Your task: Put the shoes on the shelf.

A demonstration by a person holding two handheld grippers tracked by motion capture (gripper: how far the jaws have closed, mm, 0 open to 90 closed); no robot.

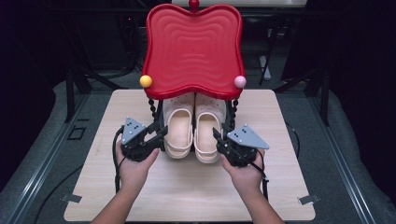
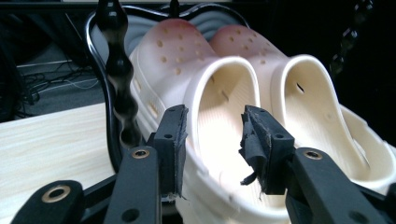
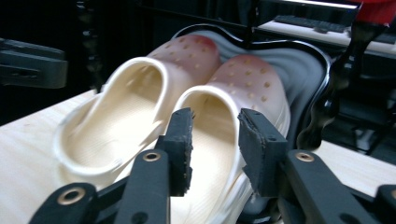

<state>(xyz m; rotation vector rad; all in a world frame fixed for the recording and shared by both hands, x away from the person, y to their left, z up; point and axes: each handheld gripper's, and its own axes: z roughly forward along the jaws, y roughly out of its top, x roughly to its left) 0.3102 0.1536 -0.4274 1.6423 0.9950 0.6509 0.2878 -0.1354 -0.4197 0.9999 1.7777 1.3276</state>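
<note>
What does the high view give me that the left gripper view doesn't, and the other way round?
High view alone: the red top tray with its yellow ball and pink ball, the whole table, and both hands, left claw and right claw at the clogs' heels. Left gripper view alone: the left claw's pads standing apart before the left clog's heel rim, not pressing it, the right-hand pad frayed; the black lower tray under the toes. Both: the pair of cream clogs and a beaded black post.
</note>
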